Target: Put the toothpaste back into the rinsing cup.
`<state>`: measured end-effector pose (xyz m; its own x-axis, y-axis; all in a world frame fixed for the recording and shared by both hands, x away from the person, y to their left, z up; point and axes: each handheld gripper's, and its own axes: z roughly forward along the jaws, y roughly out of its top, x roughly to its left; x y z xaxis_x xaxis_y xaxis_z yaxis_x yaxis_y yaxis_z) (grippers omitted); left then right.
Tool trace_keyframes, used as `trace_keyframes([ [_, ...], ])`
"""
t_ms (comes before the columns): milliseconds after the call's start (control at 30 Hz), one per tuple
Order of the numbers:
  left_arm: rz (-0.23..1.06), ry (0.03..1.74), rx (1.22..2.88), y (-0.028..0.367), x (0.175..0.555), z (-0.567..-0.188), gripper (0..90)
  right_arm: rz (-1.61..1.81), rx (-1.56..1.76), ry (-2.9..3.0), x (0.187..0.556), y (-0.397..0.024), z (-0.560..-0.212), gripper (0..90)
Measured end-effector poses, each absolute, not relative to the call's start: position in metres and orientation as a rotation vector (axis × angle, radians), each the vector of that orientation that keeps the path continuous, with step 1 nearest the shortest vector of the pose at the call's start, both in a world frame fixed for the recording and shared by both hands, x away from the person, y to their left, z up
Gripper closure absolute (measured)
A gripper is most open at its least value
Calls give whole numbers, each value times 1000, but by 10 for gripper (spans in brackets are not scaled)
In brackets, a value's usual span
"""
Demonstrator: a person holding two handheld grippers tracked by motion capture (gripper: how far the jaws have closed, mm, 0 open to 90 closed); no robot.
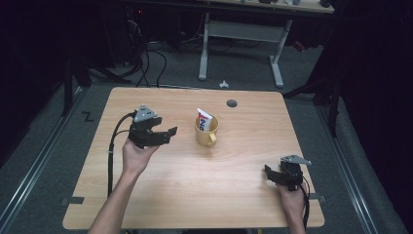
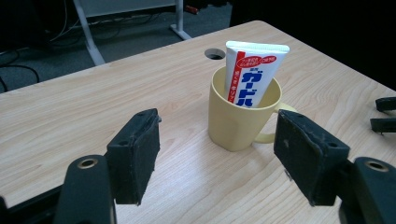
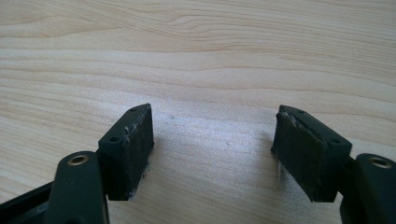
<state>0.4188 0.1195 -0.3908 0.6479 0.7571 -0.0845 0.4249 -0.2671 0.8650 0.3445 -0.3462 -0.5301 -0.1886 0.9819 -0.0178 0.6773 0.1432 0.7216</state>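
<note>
Yellow mug [image 1: 206, 130] stands at table [image 1: 195, 195] centre, toothpaste tube [image 1: 204, 120] upright inside it. Left gripper [image 1: 168, 132] at the mug's 9 o'clock, just beside it, jaws spread, nothing between. Right gripper [image 1: 269, 171] at 4 o'clock, well apart, jaws also spread over bare wood.

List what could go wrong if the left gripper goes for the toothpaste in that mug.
1. The toothpaste tube leans loose inside the yellow mug, so a side push from the left gripper may shove it away instead of catching it.
2. The mug stands free on the table; an off-centre bump on its rim could slide or tip it.
3. The right gripper sits open near the table's edge, too far off to steady the mug.
</note>
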Motion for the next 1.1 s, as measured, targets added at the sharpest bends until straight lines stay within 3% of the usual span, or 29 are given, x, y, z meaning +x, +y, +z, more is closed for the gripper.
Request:
trace_keyframes([
  [1100,444,965,1895,143,400,-392,326,807,1583,1931,345,-346,-530,289],
])
